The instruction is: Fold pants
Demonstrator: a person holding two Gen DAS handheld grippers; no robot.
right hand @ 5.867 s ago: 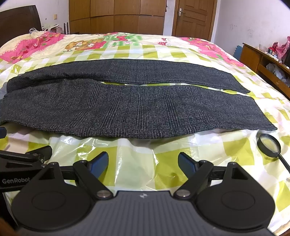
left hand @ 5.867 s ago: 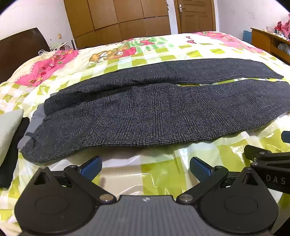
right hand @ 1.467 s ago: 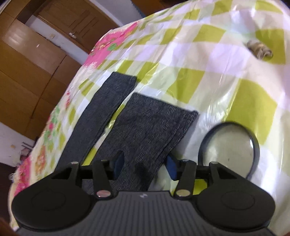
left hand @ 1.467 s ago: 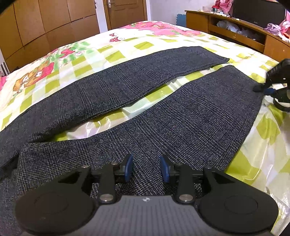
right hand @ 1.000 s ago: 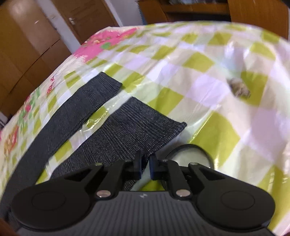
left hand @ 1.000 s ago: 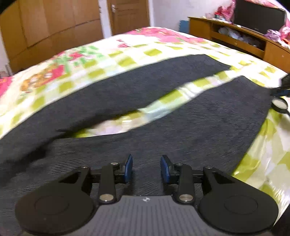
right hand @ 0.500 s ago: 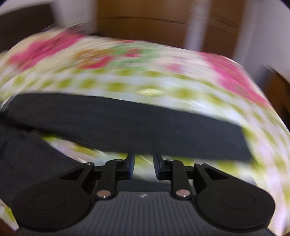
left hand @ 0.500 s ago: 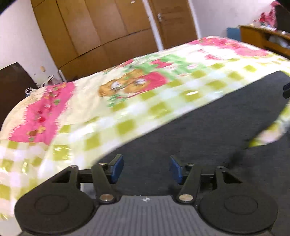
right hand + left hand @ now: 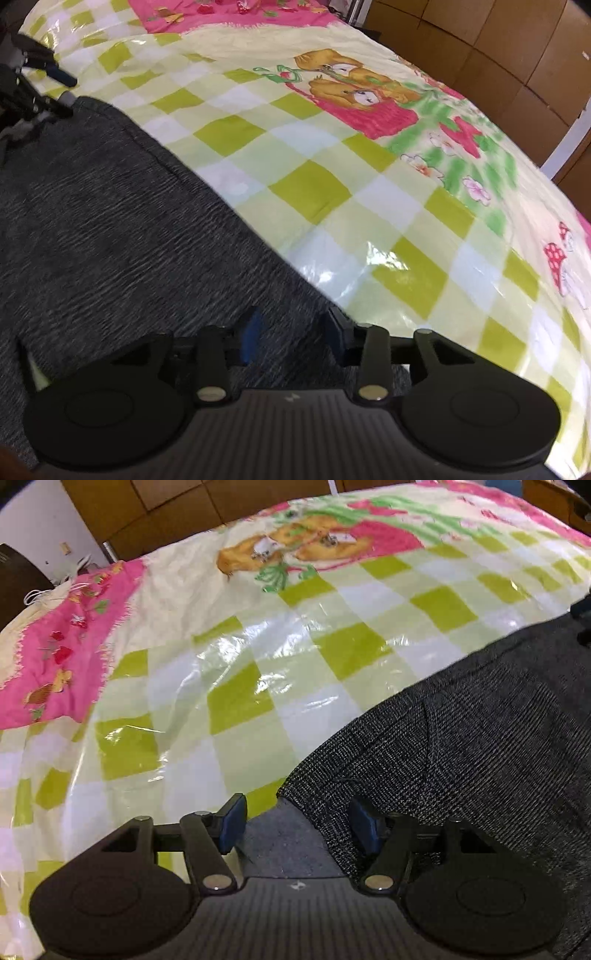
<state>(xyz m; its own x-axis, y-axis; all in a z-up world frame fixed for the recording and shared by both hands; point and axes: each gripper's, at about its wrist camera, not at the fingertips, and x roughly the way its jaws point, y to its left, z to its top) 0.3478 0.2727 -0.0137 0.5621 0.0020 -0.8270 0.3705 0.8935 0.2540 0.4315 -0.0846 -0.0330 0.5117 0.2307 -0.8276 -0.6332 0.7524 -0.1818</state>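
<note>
On the checked bedspread [image 9: 236, 701], the grey pants [image 9: 480, 746] lie folded lengthwise, filling the 3 to 5 o'clock part of the left wrist view and the 7 to 10 o'clock part of the right wrist view. The left gripper [image 9: 295, 821] is letting go: its jaws are opening, and the waist corner of the cloth lies between them with the pads clear of it. The right gripper [image 9: 291, 334] is also opening over the far edge of the fabric, nothing pinched that I can see.

The risk, as I judge it, is that a blue pad snags the loose weave as the hands pull away, dragging the top layer off the lower one and spoiling the alignment. The slick plastic sheet over the bedspread could also let the whole stack slide if either hand brushes it.

A second and a half ago both claws were clenched on the near leg while the two legs lay apart with a strip of bedspread showing between them. Now that gap is gone from both views, and the cloth reads as one thick band.
</note>
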